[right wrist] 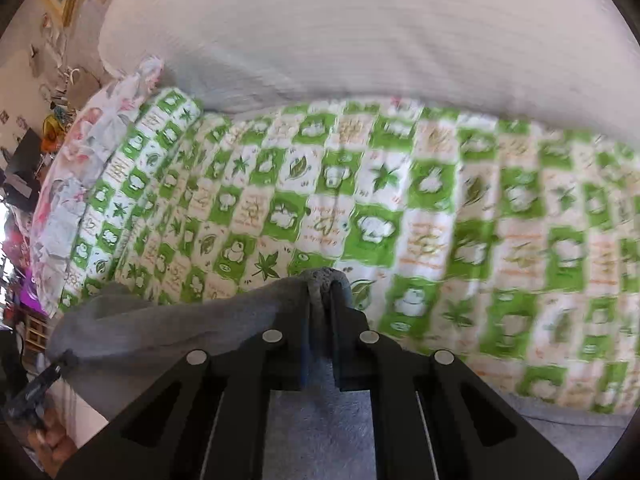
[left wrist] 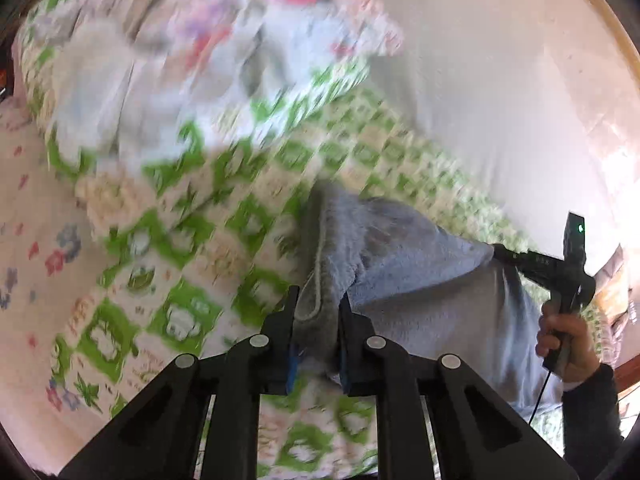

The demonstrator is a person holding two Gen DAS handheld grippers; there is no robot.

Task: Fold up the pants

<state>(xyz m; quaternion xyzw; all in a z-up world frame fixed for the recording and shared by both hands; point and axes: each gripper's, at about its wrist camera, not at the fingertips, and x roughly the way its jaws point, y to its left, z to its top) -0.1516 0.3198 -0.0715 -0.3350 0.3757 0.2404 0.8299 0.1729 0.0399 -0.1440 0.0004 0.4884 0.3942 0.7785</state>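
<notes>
The grey fleece pants (left wrist: 420,280) hang stretched between my two grippers above the bed. My left gripper (left wrist: 319,300) is shut on one bunched edge of the pants with a pale hem. My right gripper (left wrist: 498,254) shows in the left wrist view at the far right, held by a hand (left wrist: 568,340), pinching the other end. In the right wrist view my right gripper (right wrist: 321,292) is shut on a fold of the pants (right wrist: 180,320), which drape left and below it. The left gripper (right wrist: 56,368) shows at the lower left there.
A green-and-white checked quilt (right wrist: 360,208) covers the bed under the pants. A floral pillow (left wrist: 180,60) lies at the head, also in the right wrist view (right wrist: 92,140). A white wall or headboard (right wrist: 360,32) stands behind. Cluttered shelves (right wrist: 24,160) are at the far left.
</notes>
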